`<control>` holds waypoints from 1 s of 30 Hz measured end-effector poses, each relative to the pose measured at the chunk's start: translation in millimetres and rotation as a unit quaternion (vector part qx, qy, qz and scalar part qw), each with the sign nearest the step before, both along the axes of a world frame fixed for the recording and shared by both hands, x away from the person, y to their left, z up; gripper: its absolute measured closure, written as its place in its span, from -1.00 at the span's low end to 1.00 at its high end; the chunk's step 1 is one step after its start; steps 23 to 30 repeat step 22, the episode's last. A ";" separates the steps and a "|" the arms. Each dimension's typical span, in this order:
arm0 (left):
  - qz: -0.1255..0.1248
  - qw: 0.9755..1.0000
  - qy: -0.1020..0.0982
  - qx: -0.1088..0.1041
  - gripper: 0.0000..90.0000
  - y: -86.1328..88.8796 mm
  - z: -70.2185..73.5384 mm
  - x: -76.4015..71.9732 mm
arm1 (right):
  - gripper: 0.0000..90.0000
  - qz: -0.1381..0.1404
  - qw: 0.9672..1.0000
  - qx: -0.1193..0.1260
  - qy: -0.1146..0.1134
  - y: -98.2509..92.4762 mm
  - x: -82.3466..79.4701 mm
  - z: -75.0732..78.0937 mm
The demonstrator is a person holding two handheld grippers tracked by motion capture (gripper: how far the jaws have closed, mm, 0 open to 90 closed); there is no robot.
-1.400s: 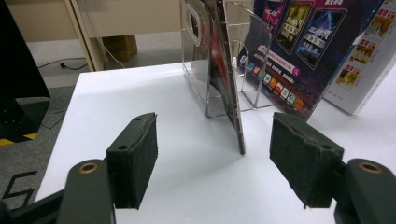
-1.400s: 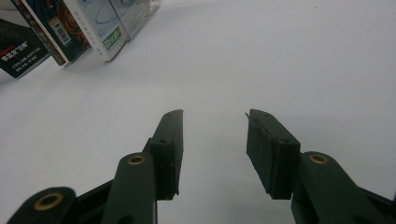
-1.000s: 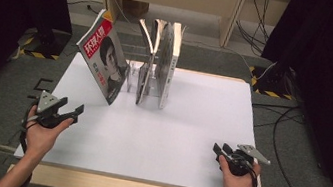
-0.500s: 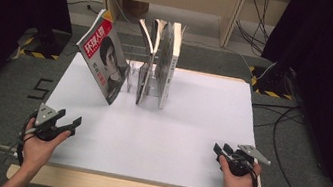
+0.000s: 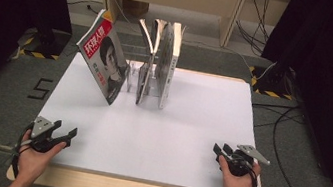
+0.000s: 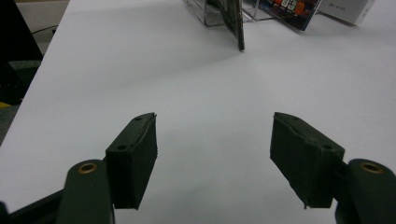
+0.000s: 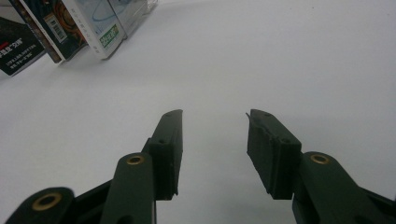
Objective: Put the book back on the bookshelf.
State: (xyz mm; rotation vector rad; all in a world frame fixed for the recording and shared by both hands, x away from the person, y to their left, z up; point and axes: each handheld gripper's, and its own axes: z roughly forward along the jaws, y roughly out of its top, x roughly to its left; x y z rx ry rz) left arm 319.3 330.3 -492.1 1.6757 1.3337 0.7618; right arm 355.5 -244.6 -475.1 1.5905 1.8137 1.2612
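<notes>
On the table [image 5: 157,137], white top, both grippers sit at the near edge, well apart from each other. Left gripper [image 5: 63,134] at about 7 o'clock on the sheet, held in the person's left hand [image 5: 33,156], grey plate on top, jaws pointing toward 1 o'clock. Jaws spread wide, nothing between them; in the left gripper view [image 6: 212,149] just bare white surface shows between the pads. Right gripper [image 5: 220,149] at about 5 o'clock, in the right hand [image 5: 237,183], jaws pointing toward 11 o'clock. Jaws apart too, gap empty; right gripper view [image 7: 214,140] shows plain table between them.

Books at 12 o'clock, far side of the table, well away from both grippers. Magazine [image 5: 104,61] with red title block and a face on the cover leans tilted, top toward 10 o'clock, bottom edge on the table just left of the clear rack [image 5: 133,75]. It seems to rest against the rack; contact point too small to tell. Two more books [image 5: 164,63] stand upright in the rack, spines roughly edge-on to the high view, one with pages fanned at top. Left gripper view catches the magazine's [image 6: 236,23] bottom edge at top centre; right gripper view catches book [image 7: 95,23] bottoms at top left.

Floor around is grey, cables [image 5: 293,144] trail at right.
</notes>
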 end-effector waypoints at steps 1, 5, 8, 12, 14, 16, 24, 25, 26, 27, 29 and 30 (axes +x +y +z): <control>-0.001 1.000 0.001 0.002 -0.30 0.4 -0.9 -0.6 | 0.25 0.002 1.000 -0.003 -0.002 -0.4 0.3 -0.3; 0.003 1.000 0.001 0.000 -0.30 1.2 -4.7 -3.1 | 0.25 0.004 1.000 -0.004 -0.001 0.1 0.5 -0.7; 0.000 1.000 0.004 -0.002 -0.30 1.6 -6.9 -4.4 | 0.25 0.004 1.000 -0.005 -0.001 -0.1 0.4 -0.8; 0.009 1.000 -0.005 -0.010 -0.30 4.9 -5.5 -5.9 | 0.24 0.005 1.000 -0.006 -0.002 -0.1 0.4 -0.9; 0.016 1.000 -0.010 -0.019 -0.30 7.9 -4.8 -6.5 | 0.24 0.005 1.000 -0.007 -0.003 0.1 0.3 -0.9; 0.019 1.000 -0.009 -0.020 -0.30 9.3 -5.2 -6.6 | 0.23 0.005 1.000 -0.007 -0.003 0.6 0.4 -1.3; 0.012 1.000 -0.004 -0.017 -0.30 8.3 -6.7 -5.7 | 0.21 0.007 1.000 -0.009 -0.003 2.7 -0.3 -2.6; 0.012 1.000 -0.004 -0.017 -0.30 8.3 -6.7 -5.7 | 0.21 0.007 1.000 -0.009 -0.003 2.7 -0.3 -2.6; 0.012 1.000 -0.004 -0.017 -0.30 8.3 -6.7 -5.7 | 0.21 0.007 1.000 -0.009 -0.003 2.7 -0.3 -2.6; 0.012 1.000 -0.004 -0.017 -0.30 8.3 -6.7 -5.7 | 0.21 0.007 1.000 -0.009 -0.003 2.7 -0.3 -2.6; 0.012 1.000 -0.004 -0.017 -0.30 8.3 -6.7 -5.7 | 0.21 0.007 1.000 -0.009 -0.003 2.7 -0.3 -2.6; 0.012 1.000 -0.004 -0.017 -0.30 8.3 -6.7 -5.7 | 0.21 0.007 1.000 -0.009 -0.003 2.7 -0.3 -2.6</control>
